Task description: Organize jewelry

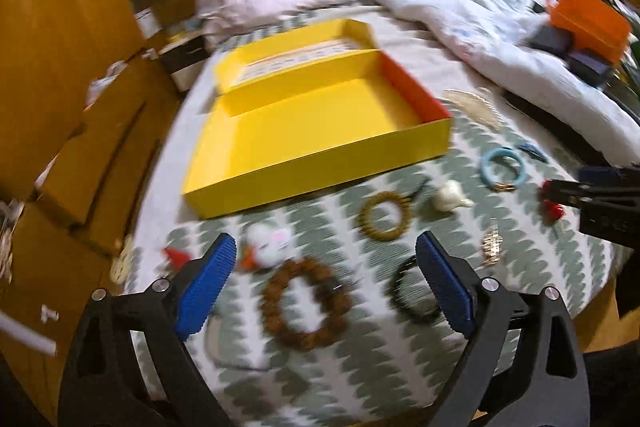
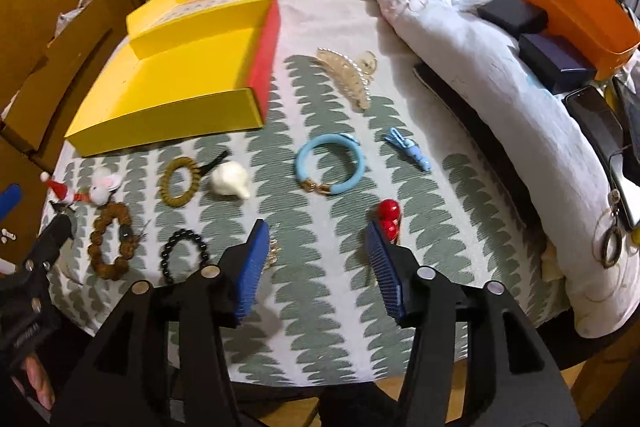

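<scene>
Your left claw (image 1: 326, 281) hangs with its pads spread wide over the brown bead bracelet (image 1: 306, 301), gripping nothing. Your right claw (image 2: 318, 267) is parted too and empty (red cherry hair tie (image 2: 389, 215) just beyond its right pad). Farther out on the patterned bed cover (image 2: 320, 327) lie a black bead bracelet (image 2: 184, 255), a blue bangle (image 2: 330, 165), then the yellow box (image 2: 172, 83), holding no jewelry.

Bed with green-scalloped cover (image 2: 320, 307); yellow box (image 2: 188, 75) far left; brown bead bracelet (image 2: 110, 247), black bead bracelet (image 2: 184, 255) near left; blue bangle (image 2: 330, 163), red beads (image 2: 389, 215) centre; hair claw (image 2: 348, 75) beyond; quilt (image 2: 460, 27) right.
</scene>
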`<state>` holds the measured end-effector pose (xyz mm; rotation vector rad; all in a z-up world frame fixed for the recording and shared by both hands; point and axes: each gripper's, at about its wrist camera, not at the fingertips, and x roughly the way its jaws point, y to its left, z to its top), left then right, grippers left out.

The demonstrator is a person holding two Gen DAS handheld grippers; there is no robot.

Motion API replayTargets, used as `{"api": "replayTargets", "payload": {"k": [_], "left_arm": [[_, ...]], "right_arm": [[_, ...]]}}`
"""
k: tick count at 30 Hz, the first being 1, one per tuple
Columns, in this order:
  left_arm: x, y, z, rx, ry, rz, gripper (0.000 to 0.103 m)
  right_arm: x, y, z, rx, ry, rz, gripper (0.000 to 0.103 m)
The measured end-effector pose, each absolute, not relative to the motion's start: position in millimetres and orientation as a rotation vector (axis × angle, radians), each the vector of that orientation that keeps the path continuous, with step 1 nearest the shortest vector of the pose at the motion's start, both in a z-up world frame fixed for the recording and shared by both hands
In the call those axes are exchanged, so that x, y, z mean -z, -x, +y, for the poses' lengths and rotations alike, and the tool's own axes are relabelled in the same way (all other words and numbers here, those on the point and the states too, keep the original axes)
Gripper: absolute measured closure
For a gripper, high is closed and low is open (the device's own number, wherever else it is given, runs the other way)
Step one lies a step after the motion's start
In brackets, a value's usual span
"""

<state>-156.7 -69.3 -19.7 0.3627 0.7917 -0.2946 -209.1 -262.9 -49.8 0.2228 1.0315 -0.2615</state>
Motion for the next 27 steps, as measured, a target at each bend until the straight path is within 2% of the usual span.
{"api": "replayTargets", "payload": {"k": [10,27], "left_arm": [[0,181,-18,0.215,-0.267,0.704,0.008],[-13,195,8,0.171,-0.224,0.632,0.006]], "right_arm": [[50,233,-230,0.273,-0.225,0.980,0.040],[49,239,-206,0.274,-0.185,0.957,0.040]]}}
